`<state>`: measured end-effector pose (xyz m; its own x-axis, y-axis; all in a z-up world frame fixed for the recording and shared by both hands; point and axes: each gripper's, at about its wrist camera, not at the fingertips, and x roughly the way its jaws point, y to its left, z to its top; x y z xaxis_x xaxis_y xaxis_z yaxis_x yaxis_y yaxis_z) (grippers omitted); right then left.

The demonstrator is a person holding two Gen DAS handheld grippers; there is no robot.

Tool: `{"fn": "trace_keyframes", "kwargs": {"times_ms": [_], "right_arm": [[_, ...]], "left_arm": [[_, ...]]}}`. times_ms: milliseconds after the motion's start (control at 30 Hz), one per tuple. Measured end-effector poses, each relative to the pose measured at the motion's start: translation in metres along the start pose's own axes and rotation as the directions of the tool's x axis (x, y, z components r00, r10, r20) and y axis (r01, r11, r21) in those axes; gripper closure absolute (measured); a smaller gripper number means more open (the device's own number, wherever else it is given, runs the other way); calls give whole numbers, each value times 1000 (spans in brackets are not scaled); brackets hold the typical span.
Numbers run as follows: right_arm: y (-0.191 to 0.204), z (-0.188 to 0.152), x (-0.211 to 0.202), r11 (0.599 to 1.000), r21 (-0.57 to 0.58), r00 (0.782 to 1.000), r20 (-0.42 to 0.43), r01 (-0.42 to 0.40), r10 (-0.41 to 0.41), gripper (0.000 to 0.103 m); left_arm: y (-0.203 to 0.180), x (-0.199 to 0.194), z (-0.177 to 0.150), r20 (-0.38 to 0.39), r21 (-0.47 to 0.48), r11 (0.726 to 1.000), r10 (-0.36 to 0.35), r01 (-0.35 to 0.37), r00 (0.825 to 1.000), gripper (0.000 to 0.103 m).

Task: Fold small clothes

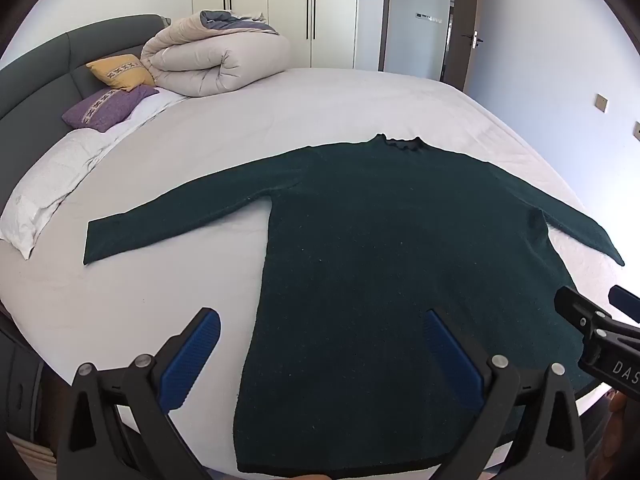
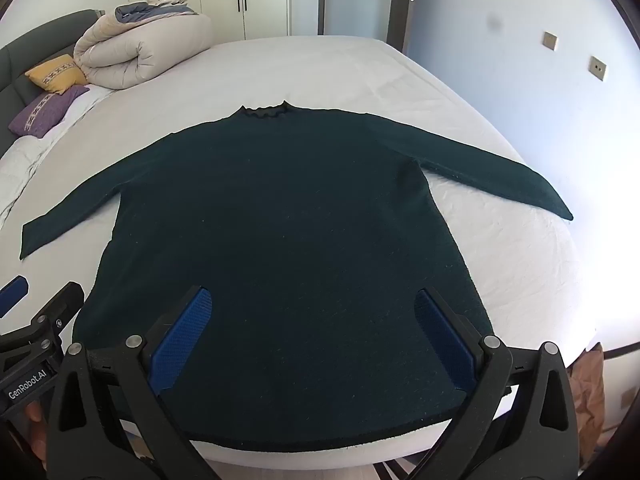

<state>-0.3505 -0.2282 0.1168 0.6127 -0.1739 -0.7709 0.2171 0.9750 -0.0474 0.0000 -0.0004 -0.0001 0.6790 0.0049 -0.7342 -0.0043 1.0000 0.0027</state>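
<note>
Both our grippers, left [image 1: 324,354] and right [image 2: 310,330], gape wide, empty | sweater [image 2: 280,248] flat ahead, hem nearest, collar farthest

The left gripper [image 1: 320,334] has two black plastic arms with ribbed blue pads [image 1: 192,358] on their inner faces and round silver screw heads at the joints. The right gripper [image 2: 312,316] is built alike: black angular arms with triangular cut-outs, blue textured pads [image 2: 182,340] and silver pivots. Seen from each other's cameras, one black body bears white lettering "GenRobot.AI", the other "DAS", cut off at the frame edge.
</note>
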Motion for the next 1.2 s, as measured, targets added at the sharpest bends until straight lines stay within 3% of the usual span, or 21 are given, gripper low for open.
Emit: {"fn": "trace_keyframes", "kwargs": {"times_ms": [133, 300, 1200], "right_arm": [[0, 0, 0, 1000, -2, 1000, 1, 3, -3, 0], [0, 0, -1, 1000, -3, 1000, -3, 1, -1, 0], [7, -4, 7, 1000, -23, 1000, -16, 8, -9, 0]], "left_arm": [[-2, 5, 4, -35, -10, 1000, 2, -3, 999, 0], [8, 8, -2, -10, -30, 999, -21, 21, 1000, 0], [8, 9, -13, -27, -28, 999, -23, 22, 999, 0]]}}
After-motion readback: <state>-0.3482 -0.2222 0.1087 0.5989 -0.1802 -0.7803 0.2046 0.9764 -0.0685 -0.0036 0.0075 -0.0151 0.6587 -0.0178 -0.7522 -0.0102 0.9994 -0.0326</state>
